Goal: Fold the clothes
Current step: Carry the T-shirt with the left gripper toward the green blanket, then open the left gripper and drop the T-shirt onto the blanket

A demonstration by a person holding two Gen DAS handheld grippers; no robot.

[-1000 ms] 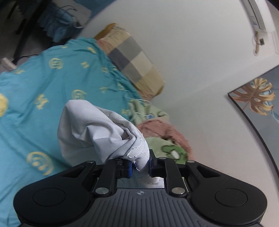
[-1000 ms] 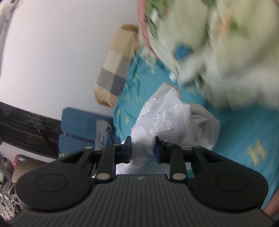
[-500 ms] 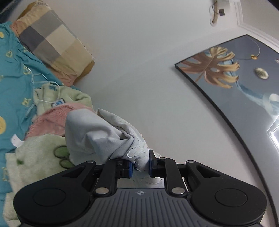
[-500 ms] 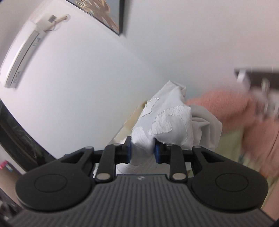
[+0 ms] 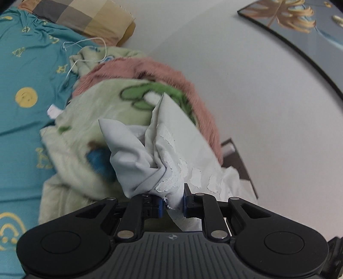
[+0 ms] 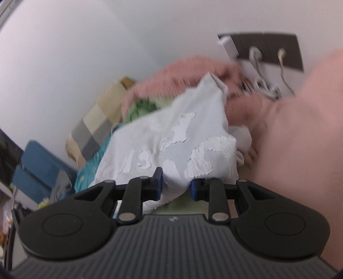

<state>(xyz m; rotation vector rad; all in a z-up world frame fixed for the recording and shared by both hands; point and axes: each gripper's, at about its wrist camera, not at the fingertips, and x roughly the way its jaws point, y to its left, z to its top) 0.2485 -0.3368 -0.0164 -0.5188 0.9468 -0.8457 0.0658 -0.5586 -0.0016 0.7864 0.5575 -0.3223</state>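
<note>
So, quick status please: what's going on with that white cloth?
Left hand-held gripper and right hand-held gripper both clamped on white garment. Garment bunched, unfolded. Fleece blanket pile crowds the bed behind.

The teal bedsheet (image 5: 27,70) carries a yellow printed pattern: single capital letters that read as "H" or "N", one at about ten o'clock in the left wrist view and another near nine o'clock, plus round yellow face-like signs at nine and eight o'clock. The pale grey garment (image 6: 171,146) bears a cracked white print; in the right wrist view, at centre, the flaking shapes look like large letters, but they are too broken and creased to read. The wall picture (image 5: 295,19) at one o'clock shows golden leaves, with no words legible.
</note>
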